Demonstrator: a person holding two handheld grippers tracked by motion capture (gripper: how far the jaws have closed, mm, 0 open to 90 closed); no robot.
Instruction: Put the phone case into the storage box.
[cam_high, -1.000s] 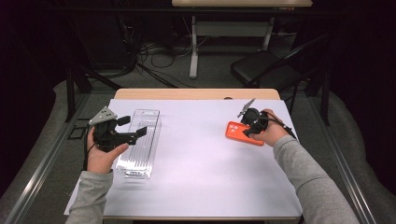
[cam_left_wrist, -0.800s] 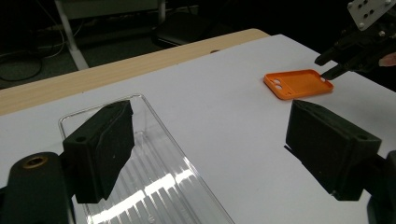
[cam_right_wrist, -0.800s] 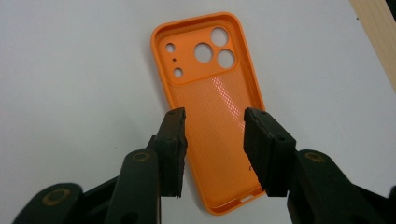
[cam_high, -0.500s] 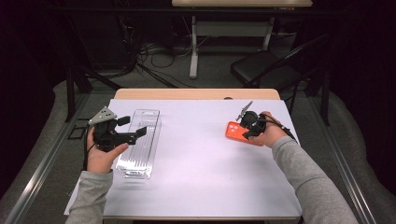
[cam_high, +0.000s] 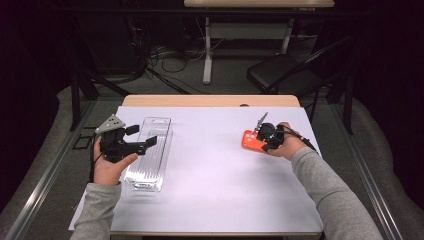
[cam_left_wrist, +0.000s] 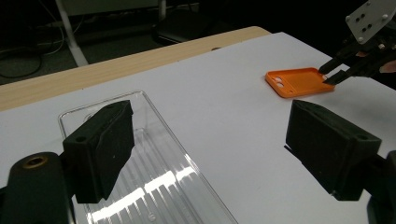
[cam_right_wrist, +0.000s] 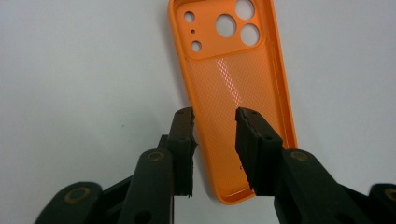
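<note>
Orange phone case (cam_right_wrist: 236, 93), laid flat, hollow side up, on white table cover, seemingly empty.

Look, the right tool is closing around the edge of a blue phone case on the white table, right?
Nearly. The phone case is orange, not blue, as the right gripper view shows. The right tool does straddle one long edge of it on the white table, and its jaws have just been closing.
</note>
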